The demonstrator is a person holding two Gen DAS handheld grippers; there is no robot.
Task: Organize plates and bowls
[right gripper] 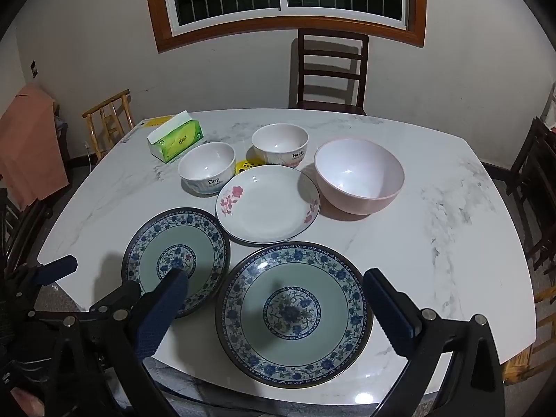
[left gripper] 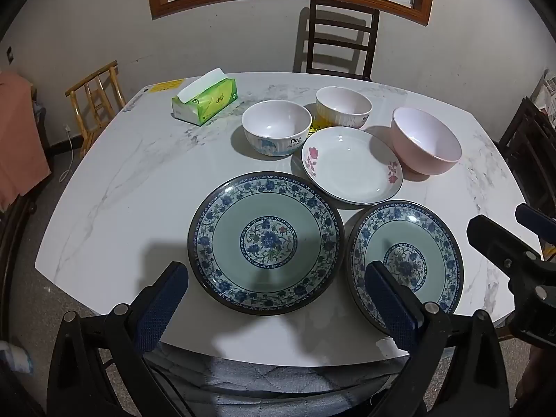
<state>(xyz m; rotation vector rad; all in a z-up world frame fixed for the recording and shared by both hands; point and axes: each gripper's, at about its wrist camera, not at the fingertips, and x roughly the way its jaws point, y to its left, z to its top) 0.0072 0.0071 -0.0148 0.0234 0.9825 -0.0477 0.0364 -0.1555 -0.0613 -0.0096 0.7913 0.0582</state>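
Both grippers tilted down over the marble table's point(right gripper: 434, 208) near edge, jaws spread wide and holding nothing: the left gripper point(left gripper: 274, 292) above the left blue plate point(left gripper: 266, 243), the right gripper point(right gripper: 274, 295) above the right blue plate point(right gripper: 293, 312). Bare tabletop lay to either side. Behind stood a white floral plate point(right gripper: 267, 205), a pink bowl point(right gripper: 359, 175), two small bowls point(right gripper: 206, 166) and a tissue pack point(right gripper: 175, 139).

Marble table point(left gripper: 104, 208): plates point(left gripper: 266, 243), bowls point(left gripper: 276, 127), tissues point(left gripper: 205, 100).

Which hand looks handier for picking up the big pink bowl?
Probably the right: the pink bowl sits on the right side of the table, and the right tool, open and empty, faces that side.
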